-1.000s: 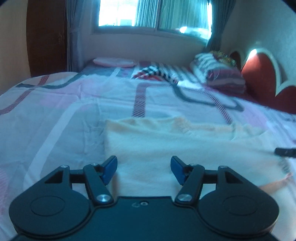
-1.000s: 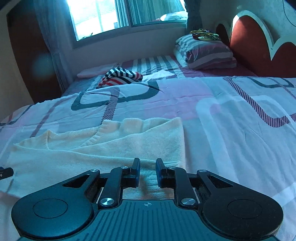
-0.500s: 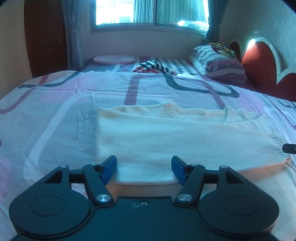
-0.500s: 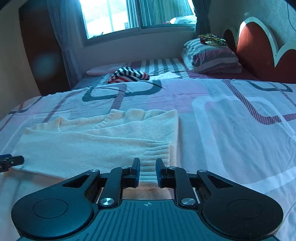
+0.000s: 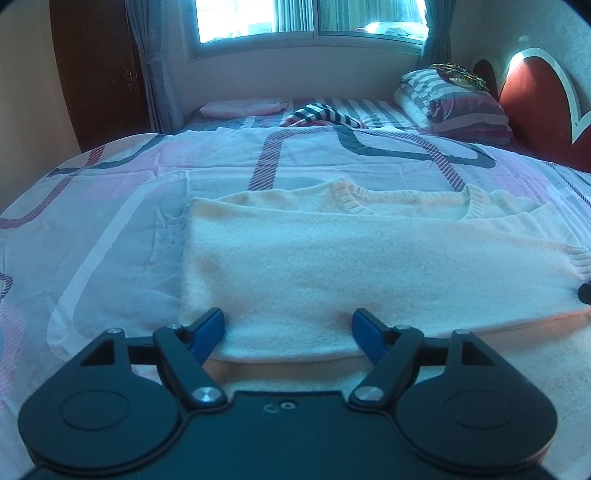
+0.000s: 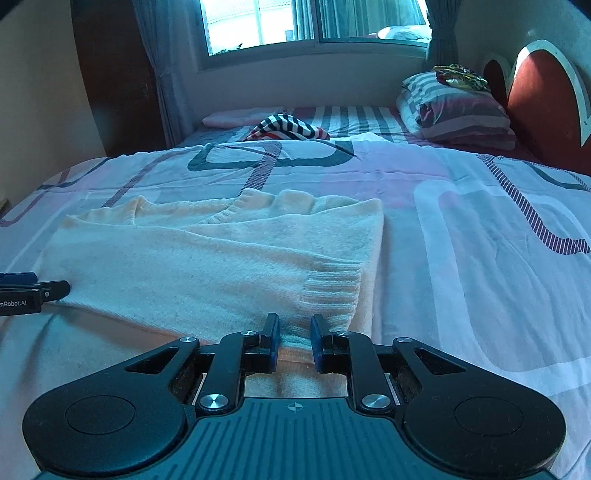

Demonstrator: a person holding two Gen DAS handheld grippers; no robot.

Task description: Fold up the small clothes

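A cream knitted sweater [image 5: 332,266] lies flat on the bed, its sleeves folded across the body. It also shows in the right wrist view [image 6: 207,258]. My left gripper [image 5: 289,334] is open, its blue fingers astride the near edge of the folded sleeve. My right gripper [image 6: 293,338] stands slightly open just over the ribbed cuff [image 6: 328,291], with nothing held. The left gripper's tip [image 6: 33,291] shows at the left edge of the right wrist view.
The bed has a pink and white patterned sheet [image 5: 110,206]. A striped garment [image 6: 288,127] and a pink folded cloth [image 5: 243,107] lie at the far end. Pillows [image 6: 458,110] are stacked against the red headboard [image 6: 546,96]. A window [image 5: 306,18] is behind.
Both grippers have drawn back and upward from the sweater, so more of it shows. The right gripper's fingers have parted slightly.
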